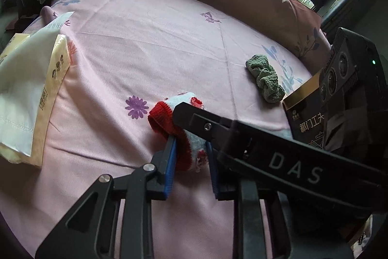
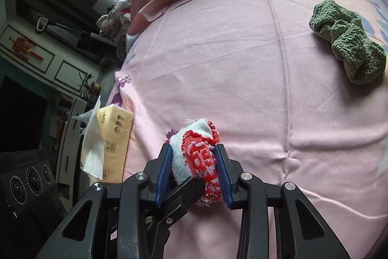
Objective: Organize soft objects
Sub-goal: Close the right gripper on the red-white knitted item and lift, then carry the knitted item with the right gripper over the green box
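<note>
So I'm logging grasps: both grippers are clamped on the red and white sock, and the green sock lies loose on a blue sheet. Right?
Not quite: the sheet is pink, not blue, as the right wrist view shows. The rest holds: the left gripper and right gripper both clamp the red and white sock, and the green sock lies loose.

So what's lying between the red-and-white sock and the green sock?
Nothing: only bare pink sheet separates the red-and-white sock from the green sock, clearest in the right wrist view.
</note>
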`<action>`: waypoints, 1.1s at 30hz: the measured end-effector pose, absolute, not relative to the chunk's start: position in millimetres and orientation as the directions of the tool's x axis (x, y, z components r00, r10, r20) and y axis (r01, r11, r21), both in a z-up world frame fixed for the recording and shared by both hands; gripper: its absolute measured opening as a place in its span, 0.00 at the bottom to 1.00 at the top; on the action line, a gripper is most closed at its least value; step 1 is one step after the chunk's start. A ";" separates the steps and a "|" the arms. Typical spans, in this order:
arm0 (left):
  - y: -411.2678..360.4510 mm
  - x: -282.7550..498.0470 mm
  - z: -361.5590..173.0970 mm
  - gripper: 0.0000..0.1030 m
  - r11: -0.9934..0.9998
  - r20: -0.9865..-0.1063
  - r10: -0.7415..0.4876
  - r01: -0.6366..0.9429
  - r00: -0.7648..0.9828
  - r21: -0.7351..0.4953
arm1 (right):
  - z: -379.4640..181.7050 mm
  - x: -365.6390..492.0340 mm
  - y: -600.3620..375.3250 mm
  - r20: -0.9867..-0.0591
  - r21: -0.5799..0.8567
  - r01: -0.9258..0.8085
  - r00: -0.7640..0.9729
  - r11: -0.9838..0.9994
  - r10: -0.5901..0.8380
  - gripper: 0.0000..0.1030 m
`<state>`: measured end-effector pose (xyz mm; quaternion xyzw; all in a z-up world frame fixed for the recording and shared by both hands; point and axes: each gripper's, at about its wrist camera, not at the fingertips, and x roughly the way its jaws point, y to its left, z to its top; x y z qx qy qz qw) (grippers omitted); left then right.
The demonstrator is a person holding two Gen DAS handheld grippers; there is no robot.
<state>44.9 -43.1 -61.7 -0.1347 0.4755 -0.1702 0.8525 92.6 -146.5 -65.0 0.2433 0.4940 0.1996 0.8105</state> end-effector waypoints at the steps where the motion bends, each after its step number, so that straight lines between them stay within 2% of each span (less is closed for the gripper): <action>1: -43.0 42.3 -59.4 0.21 0.905 -0.761 -0.420 0.166 0.494 -0.392 | -63.3 90.2 -147.6 -0.699 0.596 -0.089 0.432 0.798 0.570 0.38; 9: -50.6 17.9 -28.5 0.20 0.868 -0.666 -0.494 0.272 0.559 -0.416 | -30.5 61.3 -163.8 -0.639 0.597 -0.130 0.520 0.792 0.567 0.38; 15: -72.7 -4.5 6.8 0.21 0.819 -0.559 -0.574 0.410 0.598 -0.402 | 15.8 25.7 -181.9 -0.610 0.497 -0.147 0.641 0.855 0.465 0.38; 19: -96.7 -17.4 35.6 0.20 0.786 -0.496 -0.617 0.498 0.611 -0.365 | 47.5 0.8 -205.1 -0.554 0.448 -0.148 0.728 0.882 0.404 0.38; 27: -175.9 -41.2 75.8 0.21 0.687 -0.426 -0.714 0.675 0.556 -0.270 | 86.0 -49.6 -282.9 -0.436 0.426 -0.077 0.855 0.902 0.279 0.38; 33: -241.4 -51.6 81.9 0.21 0.605 -0.435 -0.763 0.764 0.477 -0.223 | 91.3 -84.1 -342.9 -0.395 0.439 0.039 0.906 0.898 0.153 0.38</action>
